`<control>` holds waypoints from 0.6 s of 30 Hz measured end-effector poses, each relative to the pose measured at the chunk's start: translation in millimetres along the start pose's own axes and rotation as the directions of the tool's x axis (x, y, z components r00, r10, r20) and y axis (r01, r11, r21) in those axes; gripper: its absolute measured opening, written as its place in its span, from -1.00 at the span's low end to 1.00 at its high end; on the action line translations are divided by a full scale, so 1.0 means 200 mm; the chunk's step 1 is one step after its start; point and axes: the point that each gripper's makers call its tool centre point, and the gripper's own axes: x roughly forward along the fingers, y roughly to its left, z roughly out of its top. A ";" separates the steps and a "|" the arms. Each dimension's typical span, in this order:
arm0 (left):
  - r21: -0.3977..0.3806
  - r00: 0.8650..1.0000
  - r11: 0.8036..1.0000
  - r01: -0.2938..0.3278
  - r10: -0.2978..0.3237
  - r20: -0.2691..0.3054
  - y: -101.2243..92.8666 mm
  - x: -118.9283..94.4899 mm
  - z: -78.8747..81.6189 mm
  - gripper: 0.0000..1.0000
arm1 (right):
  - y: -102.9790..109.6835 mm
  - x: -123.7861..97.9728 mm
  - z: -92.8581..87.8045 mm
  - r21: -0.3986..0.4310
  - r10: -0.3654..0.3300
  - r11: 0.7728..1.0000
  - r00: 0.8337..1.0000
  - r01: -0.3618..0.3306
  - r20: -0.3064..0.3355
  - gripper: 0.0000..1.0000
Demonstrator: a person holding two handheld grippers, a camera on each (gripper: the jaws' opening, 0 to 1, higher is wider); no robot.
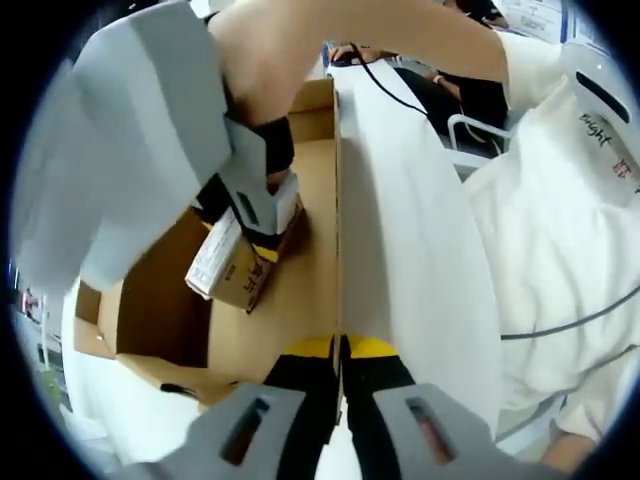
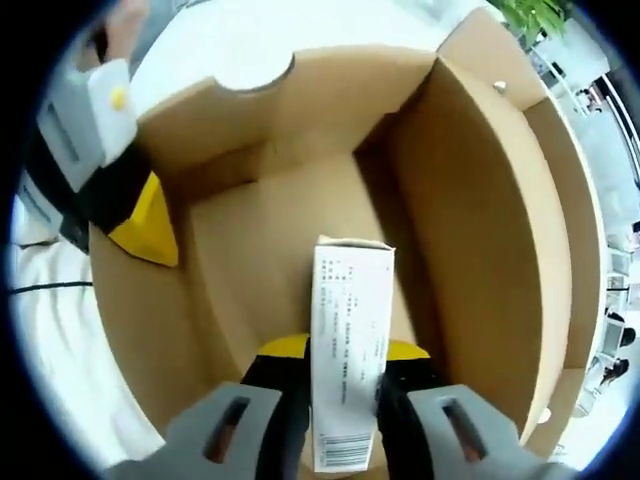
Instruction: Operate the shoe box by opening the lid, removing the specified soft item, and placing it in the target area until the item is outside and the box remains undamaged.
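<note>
Cardboard shoe box (image 2: 480, 230) stands open — right gripper (image 2: 345, 400) clamps a small white printed carton (image 2: 345, 350) inside it, while left gripper (image 1: 338, 385) pinches the box's wall edge.

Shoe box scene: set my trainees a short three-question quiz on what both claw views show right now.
1. True or false: the shoe box has its lid shut.
2. What does the right claw grip? A) a sock B) a small white carton C) a cable
3. Fill in: in the left gripper view, the left claw is closed on the box's upright ____.

Key: 1 false, the box stands open. 2 B, the small white carton sits between its jaws, inside the box. 3 wall.
</note>
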 end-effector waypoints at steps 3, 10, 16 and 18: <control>0.000 1.000 1.000 0.000 0.000 0.001 0.00 0.00 0.00 -0.97 | 0.02 -0.01 -0.02 -0.080 -0.006 0.997 1.000 0.007 0.004 -0.56; -0.001 1.000 1.000 0.002 -0.002 0.001 0.00 0.00 0.00 -0.97 | 0.07 -0.07 -0.06 -0.143 0.031 0.989 0.998 -0.024 0.049 -0.56; -0.001 1.000 1.000 -0.001 0.001 0.001 0.00 0.00 0.00 -0.97 | 0.07 -0.08 -0.12 -0.170 0.029 0.985 0.999 -0.026 0.015 -0.56; -0.001 1.000 1.000 -0.001 0.001 0.000 0.00 0.00 0.00 -0.97 | 0.07 -0.11 -0.12 -0.169 0.036 0.985 0.998 -0.028 0.045 -0.57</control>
